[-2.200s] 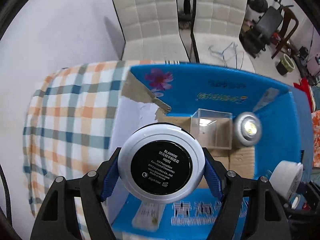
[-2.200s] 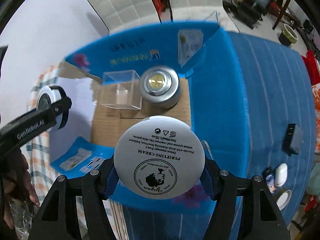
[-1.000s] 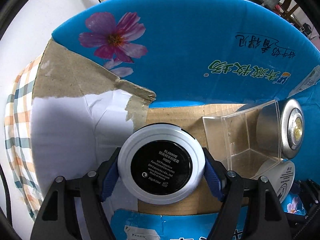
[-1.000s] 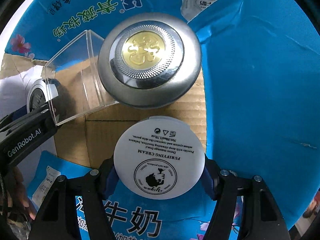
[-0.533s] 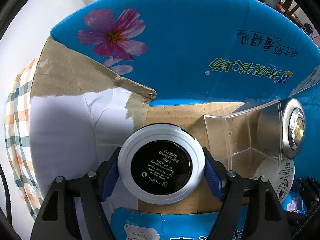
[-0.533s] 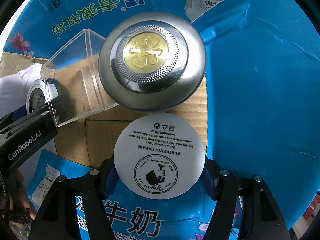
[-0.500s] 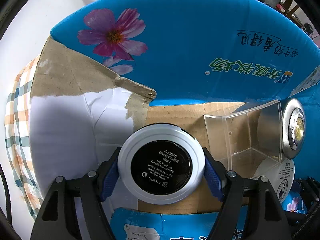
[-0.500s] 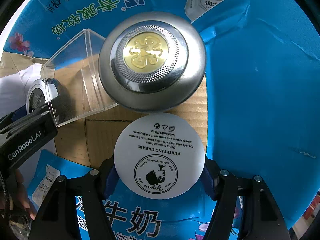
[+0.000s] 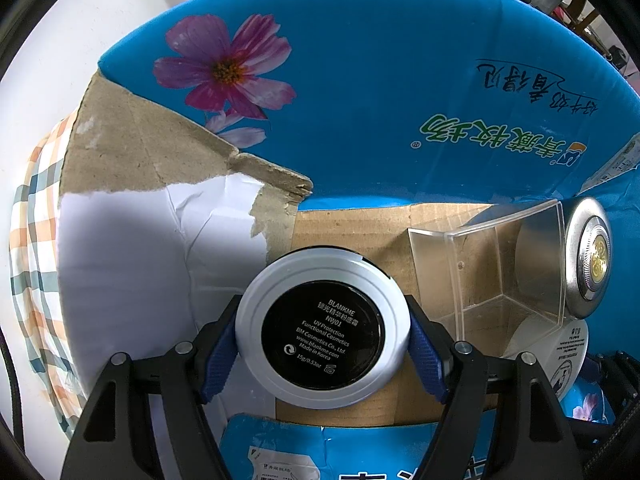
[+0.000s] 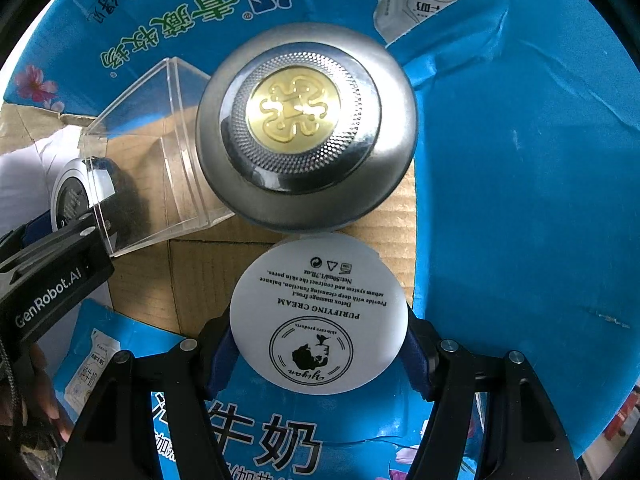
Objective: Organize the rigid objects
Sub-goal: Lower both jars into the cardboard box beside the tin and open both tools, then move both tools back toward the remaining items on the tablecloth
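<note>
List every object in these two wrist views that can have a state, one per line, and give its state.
left gripper: shut on the black-based compact
right gripper: shut on the white cream jar, base toward the camera
clear plastic box: empty, lying on its side
silver round tin: lid on, resting on the box floor
blue cardboard box: open, flaps up, one flap torn
</note>
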`<state>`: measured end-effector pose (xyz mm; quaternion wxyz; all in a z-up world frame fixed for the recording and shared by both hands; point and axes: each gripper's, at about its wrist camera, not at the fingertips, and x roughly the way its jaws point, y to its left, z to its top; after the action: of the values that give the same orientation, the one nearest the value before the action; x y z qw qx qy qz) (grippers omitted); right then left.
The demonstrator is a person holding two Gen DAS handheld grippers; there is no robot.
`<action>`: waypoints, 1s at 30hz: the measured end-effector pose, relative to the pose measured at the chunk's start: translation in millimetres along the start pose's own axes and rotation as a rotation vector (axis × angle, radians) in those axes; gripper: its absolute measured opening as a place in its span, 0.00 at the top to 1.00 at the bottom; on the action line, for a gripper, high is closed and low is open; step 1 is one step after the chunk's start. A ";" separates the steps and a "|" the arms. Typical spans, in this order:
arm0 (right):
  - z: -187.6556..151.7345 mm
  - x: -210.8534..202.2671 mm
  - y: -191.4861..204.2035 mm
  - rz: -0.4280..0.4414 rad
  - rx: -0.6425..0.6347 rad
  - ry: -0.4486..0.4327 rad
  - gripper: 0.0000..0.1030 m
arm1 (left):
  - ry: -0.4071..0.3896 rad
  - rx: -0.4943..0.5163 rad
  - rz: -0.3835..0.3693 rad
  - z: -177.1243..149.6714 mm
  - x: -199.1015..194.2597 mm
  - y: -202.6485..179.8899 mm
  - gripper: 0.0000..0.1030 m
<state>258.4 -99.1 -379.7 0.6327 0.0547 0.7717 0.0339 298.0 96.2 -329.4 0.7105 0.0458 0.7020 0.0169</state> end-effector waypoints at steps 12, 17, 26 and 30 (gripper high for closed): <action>7.3 1.5 6.2 -0.009 -0.031 0.042 0.27 | 0.046 0.023 -0.007 -1.2 9.1 -1.2 0.29; 2.7 -5.8 9.4 0.006 -0.055 0.060 0.14 | 0.090 0.025 -0.038 -7.3 7.8 3.4 0.28; -27.1 -55.2 14.0 -0.003 -0.164 0.014 0.04 | 0.042 0.026 -0.071 -28.2 -39.2 13.7 0.01; -55.1 -92.5 11.6 0.019 -0.208 -0.039 0.04 | -0.019 0.036 -0.090 -44.5 -74.3 10.7 0.01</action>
<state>222.8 -98.5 -277.4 0.6496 -0.0030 0.7509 0.1186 252.9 102.1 -254.8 0.7162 0.0269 0.6968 -0.0280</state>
